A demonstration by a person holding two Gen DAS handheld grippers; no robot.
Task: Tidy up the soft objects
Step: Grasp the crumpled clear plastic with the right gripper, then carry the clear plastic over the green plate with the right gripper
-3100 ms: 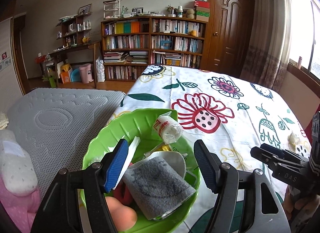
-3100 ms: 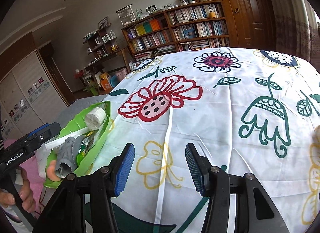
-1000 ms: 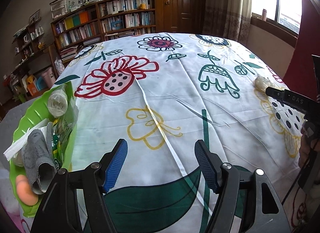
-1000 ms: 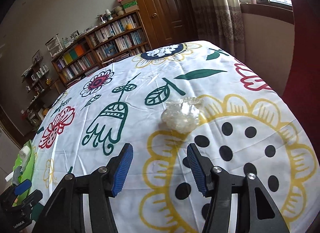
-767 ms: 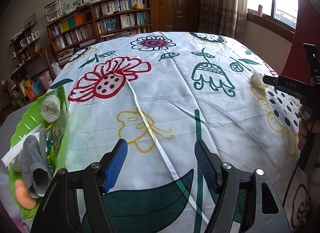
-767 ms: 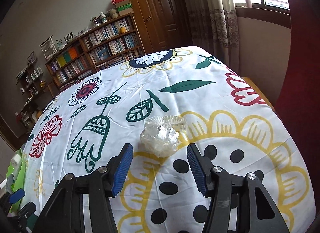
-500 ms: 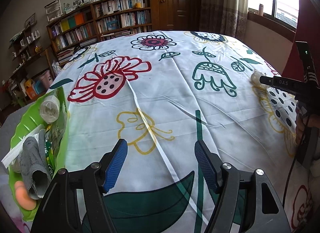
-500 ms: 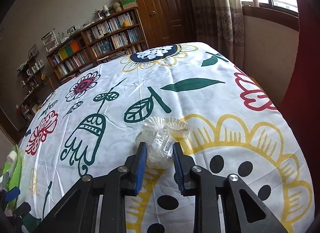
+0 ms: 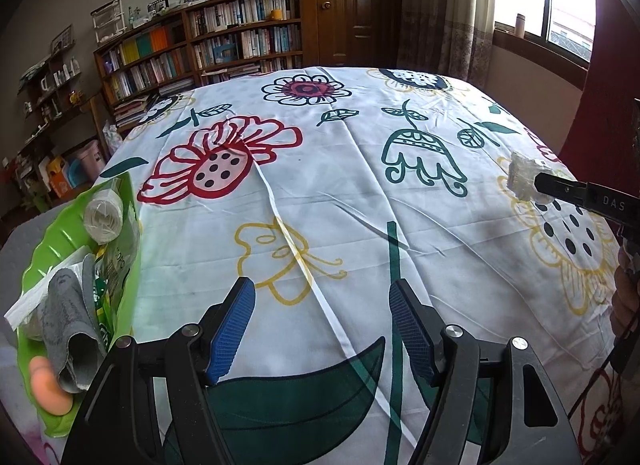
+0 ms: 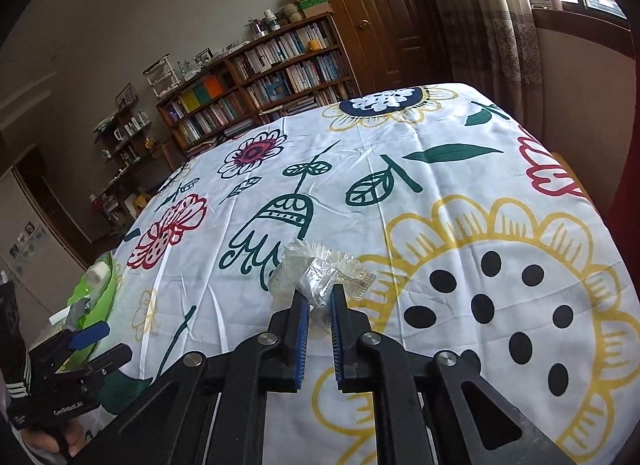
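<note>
Floral tablecloth (image 9: 328, 169) spread across the whole table, white with red, green and yellow flowers. Green bowl (image 9: 60, 233) at the left edge, holding a white roll (image 9: 103, 215), a grey cloth (image 9: 68, 325) and some packets. Right gripper (image 10: 318, 301) low over the yellow sunflower print, its 2 blue pads pinched on the near end of a crumpled clear plastic wrapper (image 10: 316, 269); most of the wrapper bulging out past the fingertips, away from the camera, lifted or resting on the cloth impossible to tell. From the left wrist view, same wrapper (image 9: 522, 177) at the tip of the right gripper, far right side of the table. Left gripper (image 9: 320, 325) empty, pads spread wide, hovering over the near edge beside the bowl, well apart from the wrapper.
</note>
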